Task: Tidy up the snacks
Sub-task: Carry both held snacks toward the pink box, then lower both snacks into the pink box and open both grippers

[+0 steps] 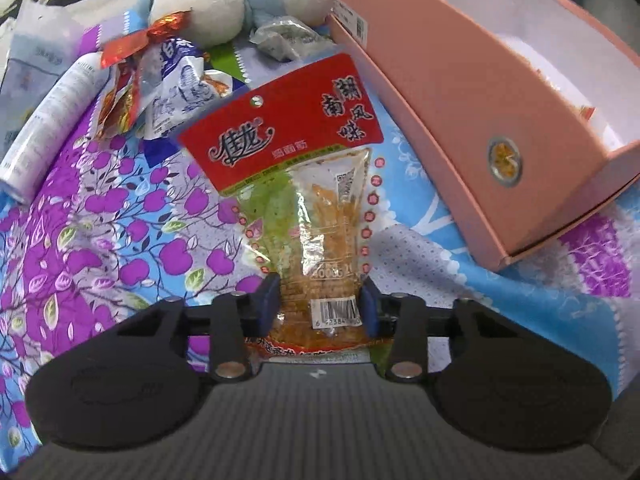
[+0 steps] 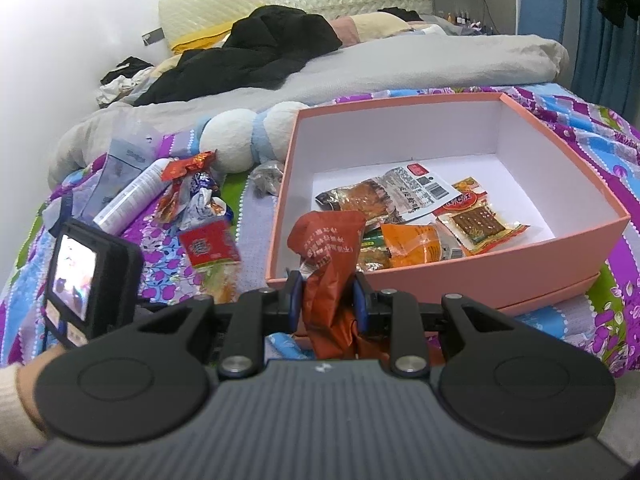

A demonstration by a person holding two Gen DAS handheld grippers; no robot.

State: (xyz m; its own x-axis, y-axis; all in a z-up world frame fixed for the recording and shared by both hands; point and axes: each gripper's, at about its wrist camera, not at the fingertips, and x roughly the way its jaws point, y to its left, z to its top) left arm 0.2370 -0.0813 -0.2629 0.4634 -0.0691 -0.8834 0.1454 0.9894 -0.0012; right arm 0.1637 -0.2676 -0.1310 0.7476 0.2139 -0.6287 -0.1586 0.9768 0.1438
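Gripping long red-topped clear snack packet at near end with left gripper, long axis pointing away; open pink cardboard box just right on bedspread; right gripper clamped on crumpled brown-red pouch before box's near wall

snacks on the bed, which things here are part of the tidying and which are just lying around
Part of the job:
- pink box
- red-topped snack packet in the left gripper
- brown-red snack bag in the right gripper
- loose wrapped snacks on the bedspread

Just lying about:
- plush toy
- white tube
- black clothes
- grey duvet
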